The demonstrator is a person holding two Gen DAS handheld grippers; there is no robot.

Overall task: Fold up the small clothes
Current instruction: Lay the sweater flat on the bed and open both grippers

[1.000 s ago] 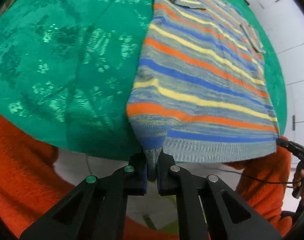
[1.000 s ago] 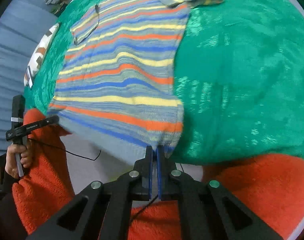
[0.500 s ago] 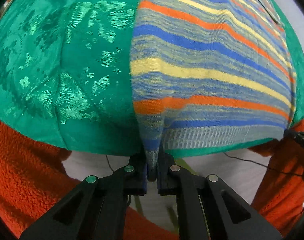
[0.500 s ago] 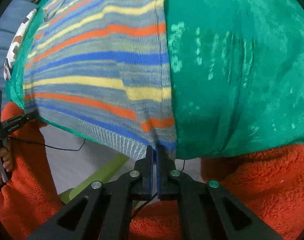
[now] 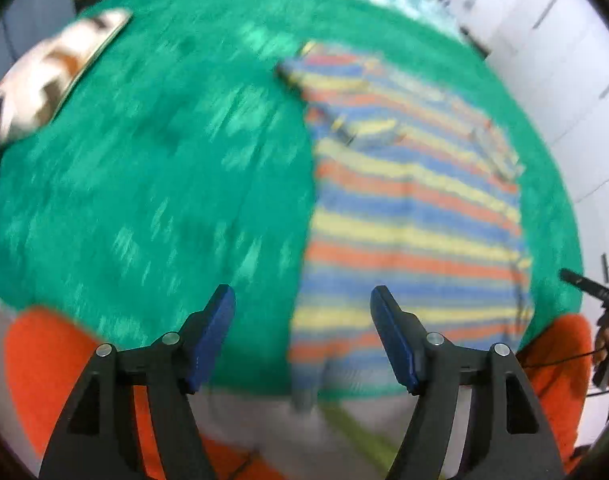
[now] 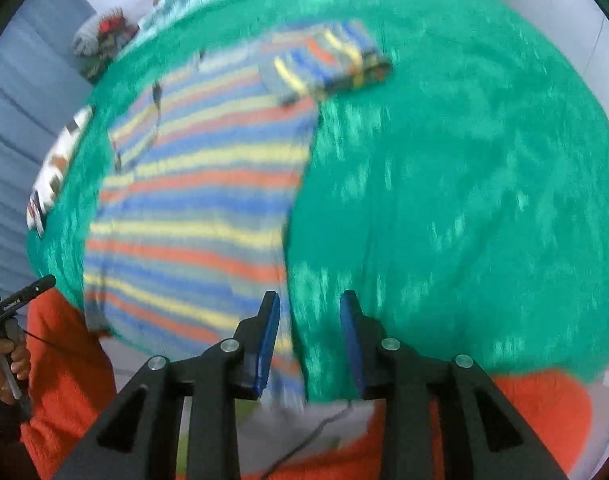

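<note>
Both tongs agape, empty, just above striped sweater's near hem.

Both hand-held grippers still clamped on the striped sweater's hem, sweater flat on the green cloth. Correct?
Not quite. Both are open with nothing between the jaws: the left hand-held gripper in the left wrist view, the right hand-held gripper in the right wrist view. The rest holds: the striped sweater lies flat on the green cloth.
</note>
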